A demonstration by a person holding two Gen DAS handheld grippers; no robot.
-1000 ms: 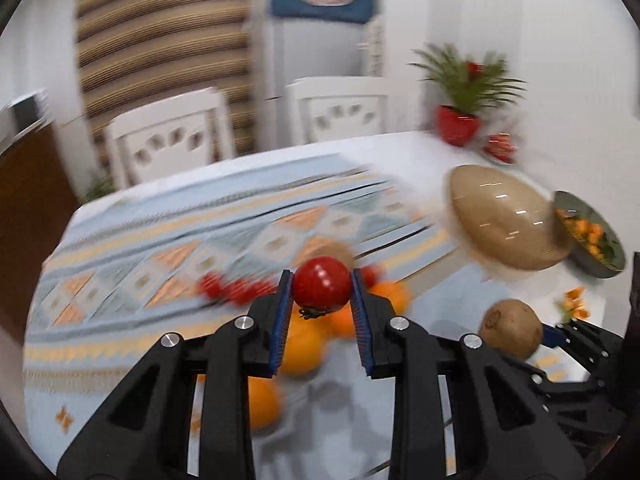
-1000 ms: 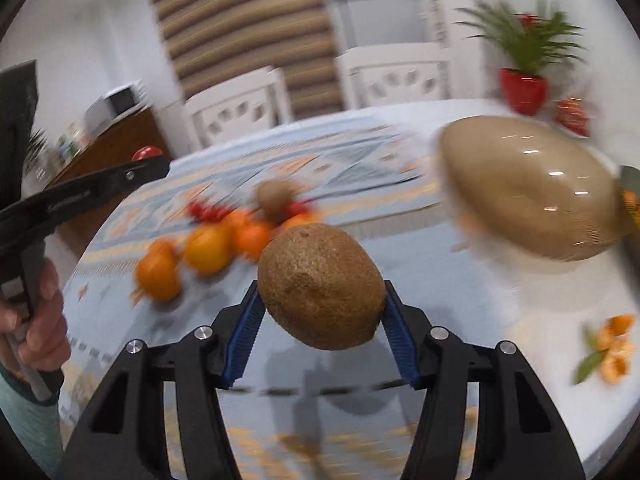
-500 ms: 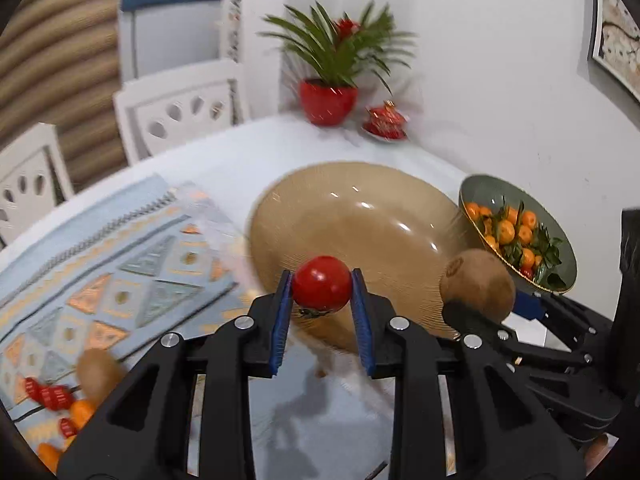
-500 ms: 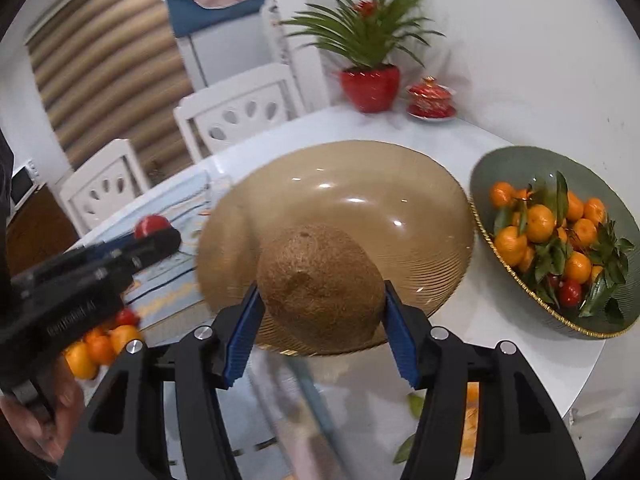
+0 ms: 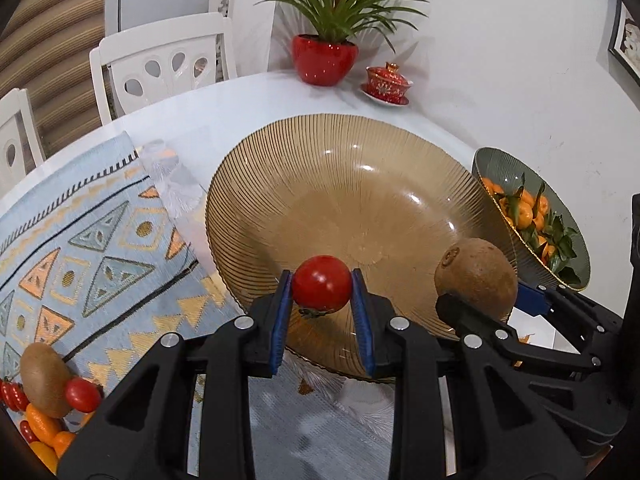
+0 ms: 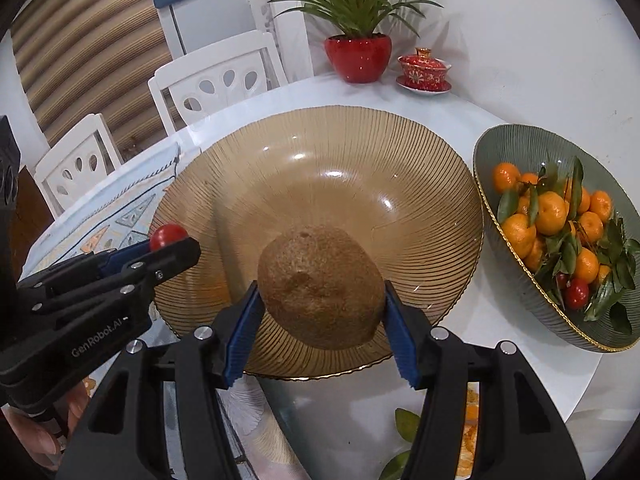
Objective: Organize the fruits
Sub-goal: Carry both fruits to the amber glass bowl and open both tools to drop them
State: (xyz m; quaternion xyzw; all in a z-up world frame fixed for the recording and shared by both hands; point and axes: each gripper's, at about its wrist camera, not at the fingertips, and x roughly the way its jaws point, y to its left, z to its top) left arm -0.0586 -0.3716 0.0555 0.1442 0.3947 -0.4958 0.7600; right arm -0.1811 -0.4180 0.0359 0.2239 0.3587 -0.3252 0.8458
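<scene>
Amber ribbed glass bowl stands empty; both grippers hold fruit above its near rim.

Left gripper is closed on a small red tomato, blue pads seated on both flanks, stem end down, over the bowl's near-left rim. Right gripper is spread wider and clamped on a fuzzy brown kiwi, over the bowl's near-centre rim. Loose fruit remains on the patterned blue cloth left of the bowl: a second kiwi, cherry tomatoes and small oranges. A green bowl of tangerines sits just right of the amber bowl. Recommended handling: carry each fruit further in over the well, lower it close to the glass before parting the fingers, since both are round and likely to roll; release one at a time, keeping the grippers from colliding.
</scene>
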